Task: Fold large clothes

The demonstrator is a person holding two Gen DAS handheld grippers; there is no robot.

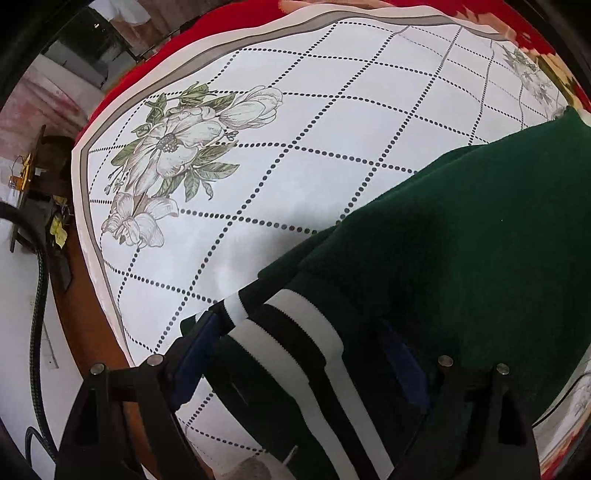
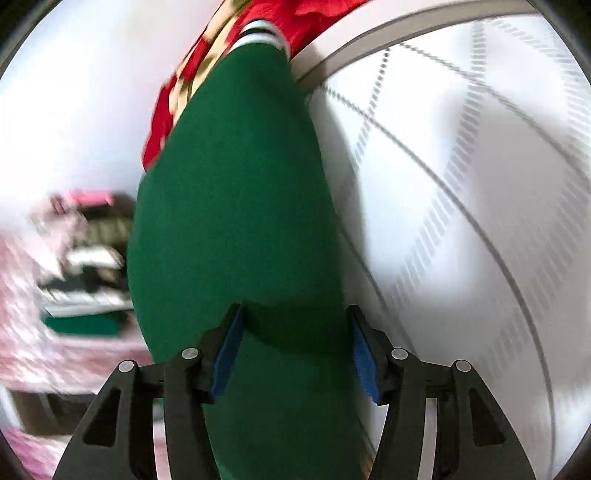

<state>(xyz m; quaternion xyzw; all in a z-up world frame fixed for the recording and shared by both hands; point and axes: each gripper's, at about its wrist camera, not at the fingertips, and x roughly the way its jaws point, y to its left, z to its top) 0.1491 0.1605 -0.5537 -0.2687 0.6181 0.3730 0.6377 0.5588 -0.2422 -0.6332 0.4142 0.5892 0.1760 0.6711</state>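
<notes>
A dark green garment [image 1: 461, 236] lies on the white tablecloth [image 1: 295, 122] printed with dotted diamonds. Its black-and-white striped band [image 1: 295, 332] runs between the fingers of my left gripper [image 1: 291, 332], which points down over it and stands open wide. In the blurred right wrist view a long green sleeve [image 2: 236, 192] stretches away along the table's edge to a striped cuff [image 2: 258, 33]. My right gripper [image 2: 293, 310] is open, and the sleeve fills most of the gap between its blue pads [image 2: 364, 354]. A thin gap shows at the right pad.
A red flowered blanket [image 1: 207, 26] [image 2: 192, 74] lies under the tablecloth. The table's left edge has a brown wooden rim [image 1: 85, 314], with white floor and a black cable [image 1: 38, 295] below. A blurred pile of folded clothes [image 2: 85, 266] sits left of the sleeve.
</notes>
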